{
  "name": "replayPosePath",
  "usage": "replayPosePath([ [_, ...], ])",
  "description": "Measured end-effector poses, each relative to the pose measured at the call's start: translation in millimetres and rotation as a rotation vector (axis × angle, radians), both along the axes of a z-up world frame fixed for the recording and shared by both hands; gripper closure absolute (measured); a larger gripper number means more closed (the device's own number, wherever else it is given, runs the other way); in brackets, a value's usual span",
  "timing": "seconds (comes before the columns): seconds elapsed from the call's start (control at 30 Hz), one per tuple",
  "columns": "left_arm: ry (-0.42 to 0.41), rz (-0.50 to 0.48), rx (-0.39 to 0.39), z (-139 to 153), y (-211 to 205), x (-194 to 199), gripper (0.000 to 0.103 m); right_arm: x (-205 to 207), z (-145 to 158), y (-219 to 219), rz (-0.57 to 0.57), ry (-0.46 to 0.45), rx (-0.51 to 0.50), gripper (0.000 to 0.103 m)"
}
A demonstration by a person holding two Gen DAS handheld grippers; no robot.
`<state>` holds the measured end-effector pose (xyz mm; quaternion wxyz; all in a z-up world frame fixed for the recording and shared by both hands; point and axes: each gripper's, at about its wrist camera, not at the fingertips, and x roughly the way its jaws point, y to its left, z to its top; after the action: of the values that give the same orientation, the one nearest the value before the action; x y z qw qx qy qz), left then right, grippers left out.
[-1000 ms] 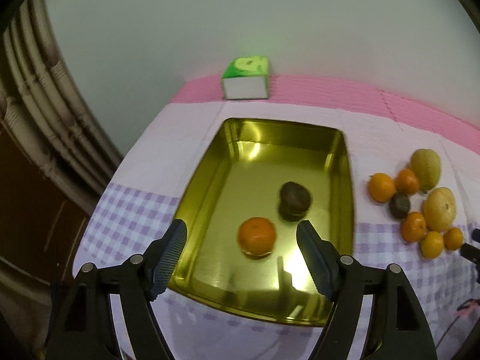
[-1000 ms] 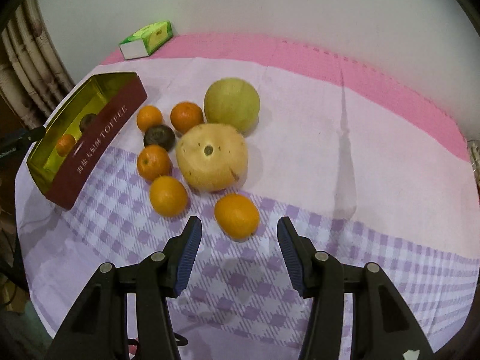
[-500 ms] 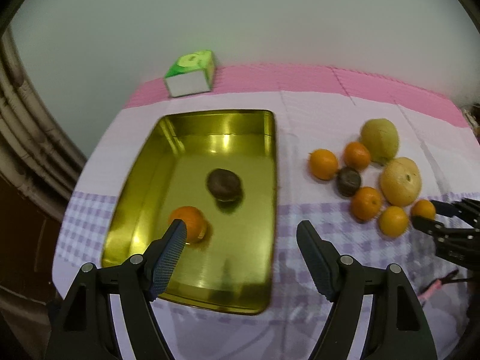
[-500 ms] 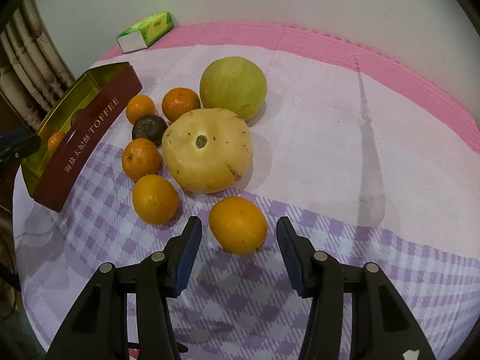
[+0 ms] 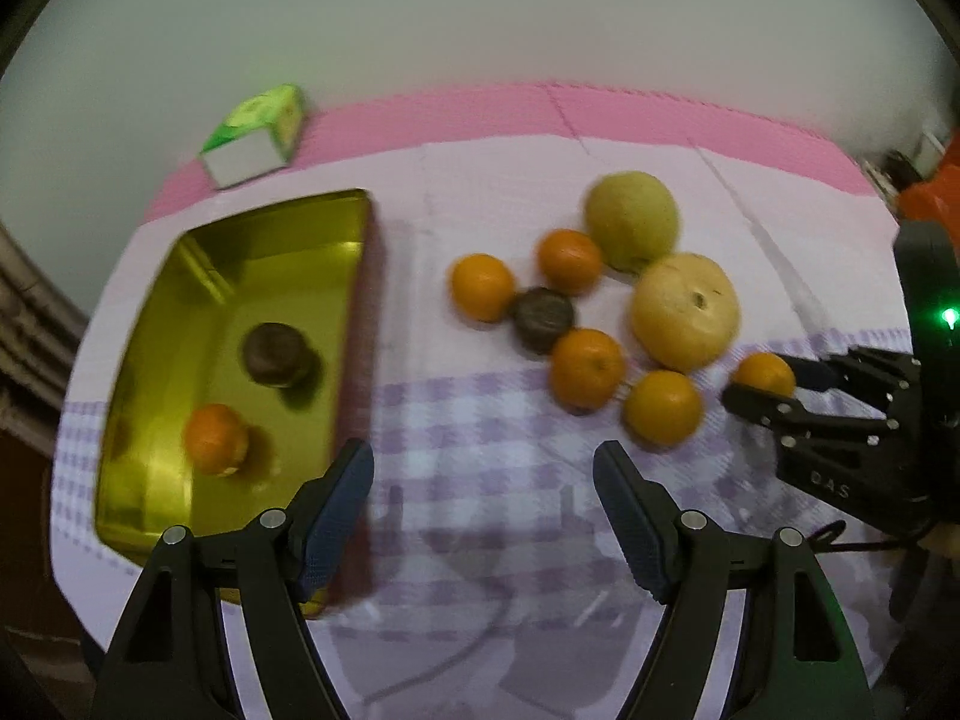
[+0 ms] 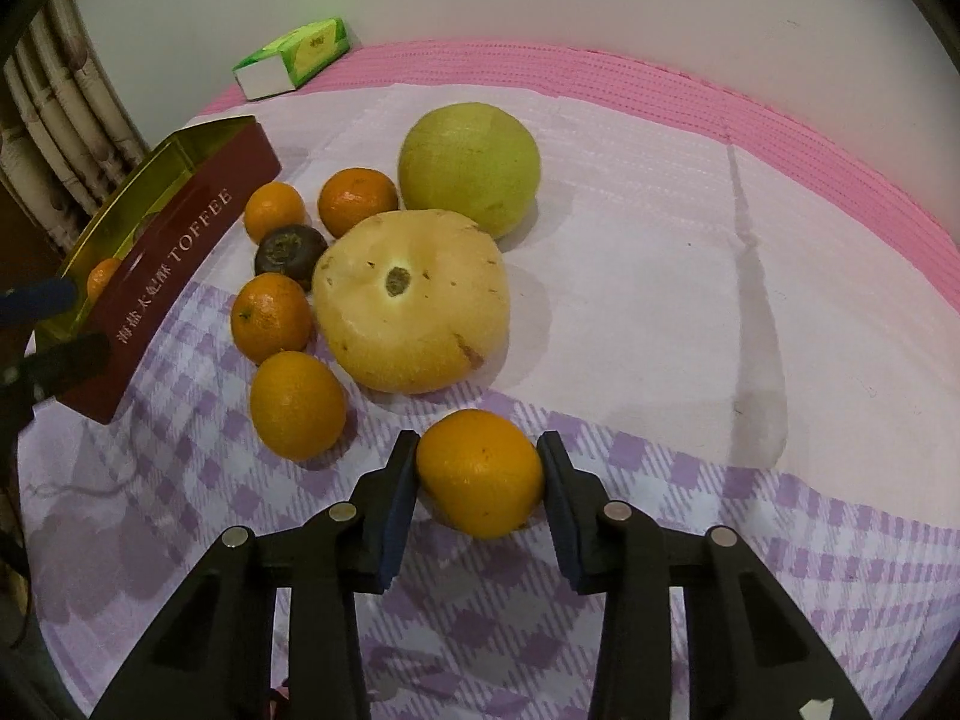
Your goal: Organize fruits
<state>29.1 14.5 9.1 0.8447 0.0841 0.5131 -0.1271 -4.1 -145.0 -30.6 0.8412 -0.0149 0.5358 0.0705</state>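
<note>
The mandarin (image 6: pixel 480 473) nearest the right gripper (image 6: pixel 479 477) sits on the checked part of the cloth (image 6: pixel 690 276), just in front of the big pale-yellow fruit (image 6: pixel 414 300). The jaws have just been closing and now both pads press its 2 sides, so it's clamped at about mid-height. It still looks to be resting on the surface, not lifted.

Handling, my guess: light, roundish, thin soft peel w/ some give. A hard squeeze could bruise it; the waxy skin may slip if the grip sits off-centre. Taking it across the widest part, as now, looks right. It's slightly wider than tall, long axis running roughly across from pad to pad; which way the stem end points I can't tell.

Around it: another mandarin (image 6: pixel 297 405) just to the left, 1 more (image 6: pixel 271 318) beyond that, a dark round fruit (image 6: pixel 291 249) and 2 small mandarins behind, and a green-yellow fruit (image 6: pixel 471 171) at the back touching the pale one.

Further left is the gold tin (image 5: pixel 180 498), red outside w/ TOFFEE lettering, holding 1 mandarin (image 5: pixel 216 438) and 1 dark fruit (image 5: pixel 273 354). The left gripper (image 5: pixel 483 516) hovers over the cloth beside the tin's near corner, jaws apart, nothing between them. A green box (image 6: pixel 294 57) lies by the wall.
</note>
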Motion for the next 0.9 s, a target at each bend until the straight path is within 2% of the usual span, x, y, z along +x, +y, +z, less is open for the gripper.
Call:
replayPosePath([
  [0.3,0.078,-0.076,-0.083,-15.1,-37.1,4.2,0.027,-18.9,1.0,-28.1,-0.094,0.043,0.001,0.066],
  [0.53,0.085,-0.113,-0.063,-25.0,-63.5,14.0,0.027,-26.0,7.3,-47.3,-0.156,0.023,0.016,0.066],
  [0.9,0.101,-0.114,-0.041,-32.5,-82.8,21.1,0.037,-22.2,2.8,-65.0,-0.201,0.019,0.045,0.066],
])
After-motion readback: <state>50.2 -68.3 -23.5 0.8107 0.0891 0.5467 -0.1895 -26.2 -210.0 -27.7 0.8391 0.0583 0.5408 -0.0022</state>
